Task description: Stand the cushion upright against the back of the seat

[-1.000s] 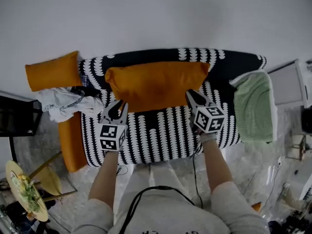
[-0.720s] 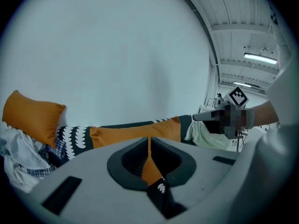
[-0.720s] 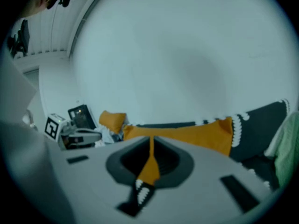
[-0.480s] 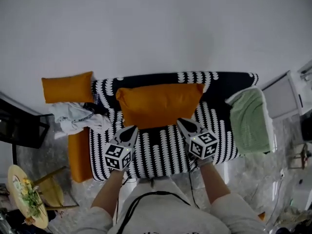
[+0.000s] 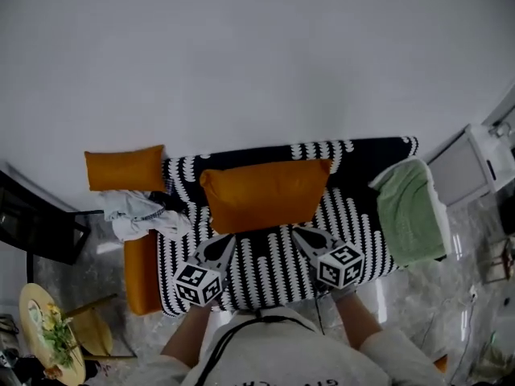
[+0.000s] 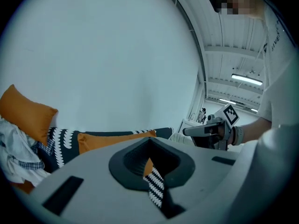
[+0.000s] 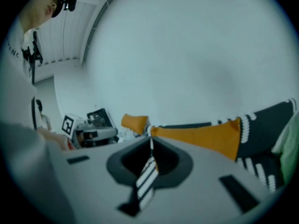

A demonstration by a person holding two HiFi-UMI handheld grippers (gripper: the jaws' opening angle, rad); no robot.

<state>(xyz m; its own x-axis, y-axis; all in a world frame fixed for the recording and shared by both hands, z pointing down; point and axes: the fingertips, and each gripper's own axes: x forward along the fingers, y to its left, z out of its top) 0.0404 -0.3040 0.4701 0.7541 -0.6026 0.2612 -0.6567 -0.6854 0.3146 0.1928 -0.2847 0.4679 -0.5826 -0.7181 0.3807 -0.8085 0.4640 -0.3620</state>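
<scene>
Two shut pinches, left gripper (image 5: 228,239) and right gripper (image 5: 295,232), hold the lower corners of the centre-frame cushion (image 5: 265,193), which looks soft, light and likely to sag.

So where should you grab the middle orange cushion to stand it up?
By its two near corners, coming from the front of the seat. The orange cushion is wide, with its far edge toward the seat's back, so lifting the near corners tips it up. The left gripper and right gripper are shut there.

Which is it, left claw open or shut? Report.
Shut. The left claw has its jaws together, pinching the near edge of the orange cushion.
</scene>
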